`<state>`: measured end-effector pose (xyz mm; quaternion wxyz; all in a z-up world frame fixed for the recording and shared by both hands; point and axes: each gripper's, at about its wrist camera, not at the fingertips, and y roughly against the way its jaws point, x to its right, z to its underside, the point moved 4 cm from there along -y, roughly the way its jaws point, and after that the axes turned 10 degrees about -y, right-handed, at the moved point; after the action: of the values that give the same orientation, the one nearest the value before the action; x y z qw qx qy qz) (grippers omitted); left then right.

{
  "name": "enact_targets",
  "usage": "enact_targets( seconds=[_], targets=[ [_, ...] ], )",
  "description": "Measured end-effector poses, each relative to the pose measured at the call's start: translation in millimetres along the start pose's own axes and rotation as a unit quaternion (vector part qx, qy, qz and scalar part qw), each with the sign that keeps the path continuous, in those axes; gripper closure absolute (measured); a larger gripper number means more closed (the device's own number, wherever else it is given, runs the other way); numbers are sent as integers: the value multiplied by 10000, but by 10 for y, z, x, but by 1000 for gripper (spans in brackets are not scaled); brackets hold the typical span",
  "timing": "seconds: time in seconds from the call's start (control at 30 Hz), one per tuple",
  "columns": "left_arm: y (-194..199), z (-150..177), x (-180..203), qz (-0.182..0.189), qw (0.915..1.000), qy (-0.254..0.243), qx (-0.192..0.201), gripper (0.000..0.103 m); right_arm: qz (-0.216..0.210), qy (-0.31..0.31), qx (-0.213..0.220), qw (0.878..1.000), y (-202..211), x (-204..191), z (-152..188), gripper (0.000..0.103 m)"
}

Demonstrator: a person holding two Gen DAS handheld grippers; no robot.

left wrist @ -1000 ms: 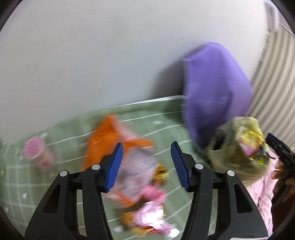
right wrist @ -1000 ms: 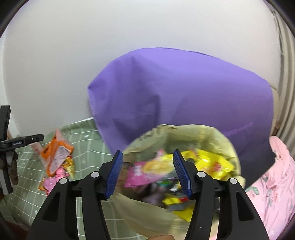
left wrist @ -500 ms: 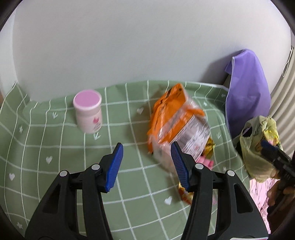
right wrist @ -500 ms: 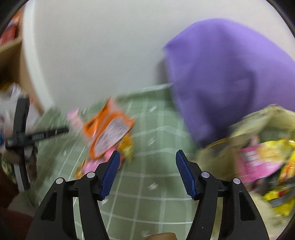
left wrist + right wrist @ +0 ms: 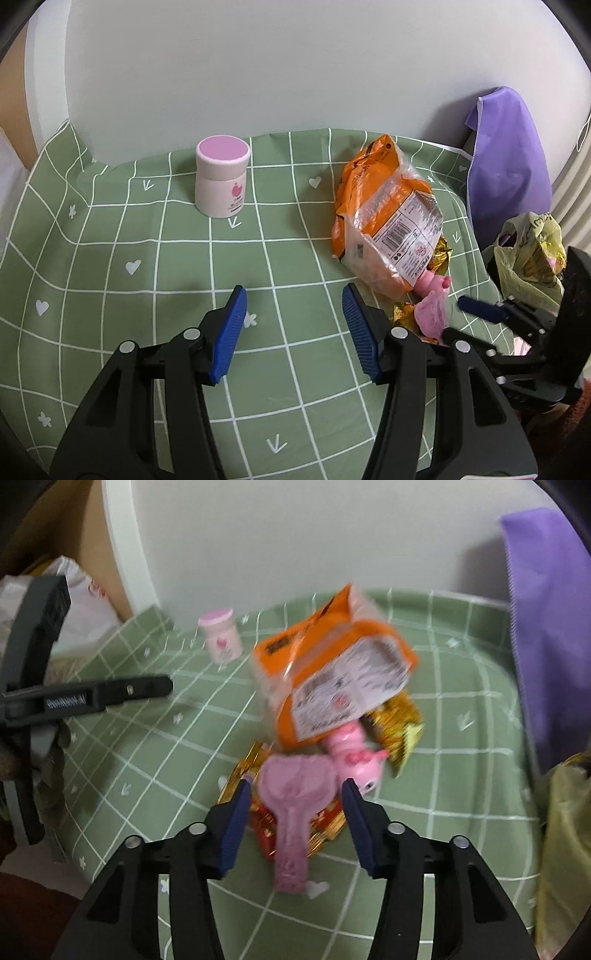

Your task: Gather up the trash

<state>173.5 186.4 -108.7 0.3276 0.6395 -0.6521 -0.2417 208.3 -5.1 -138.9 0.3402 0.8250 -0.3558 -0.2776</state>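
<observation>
- Now the left gripper (image 5: 294, 325) hovers over bare green checked cloth (image 5: 147, 258), jaws spread with nothing between them.
- Right gripper (image 5: 295, 808) has just been closing its jaws; they are apart, either side of a pink heart-shaped wrapper (image 5: 291, 812), not pressing it.
- Trash lies right of centre: an orange packet (image 5: 388, 218) over gold foil (image 5: 399, 731) and a pink toy (image 5: 351, 753).
- Far left stands a pink-lidded jar (image 5: 221, 177).
- Far right, a yellow bag (image 5: 528, 258) sits near a purple cloth (image 5: 506, 158).

Orange snack bag (image 5: 384, 218), crumpled, label side up, lying on green checked cloth (image 5: 147, 258). Gold wrappers (image 5: 400, 723), pink toy (image 5: 351, 757), pink heart-shaped spoon-like piece (image 5: 291, 812) piled beside it. Yellowish trash bag (image 5: 528, 254) at cloth's edge, partly filled.
</observation>
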Motion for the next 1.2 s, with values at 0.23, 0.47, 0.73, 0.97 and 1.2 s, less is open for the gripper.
enact_targets(
  seconds=[0.23, 0.47, 0.73, 0.97, 1.2],
  targets=[
    [-17, 12, 5, 64, 10000, -18, -21, 52, -310, -149, -182, 9992, 25, 0, 38, 85],
    [-98, 13, 100, 235, 9997, -50, -45, 52, -53, -372, 158, 9992, 382, 256, -27, 90],
    [-228, 18, 365, 618, 9974, -326, -145, 52, 576, -940, 299, 9935, 583, 779, 66, 90],
    [-287, 31, 648, 954, 9927, -696, -226, 51, 804, -1099, 145, 9906, 531, 940, 240, 90],
    [-367, 136, 1003, 1094, 9832, -1404, -407, 51, 844, -1114, 73, 9902, 496, 984, 290, 90]
  ],
)
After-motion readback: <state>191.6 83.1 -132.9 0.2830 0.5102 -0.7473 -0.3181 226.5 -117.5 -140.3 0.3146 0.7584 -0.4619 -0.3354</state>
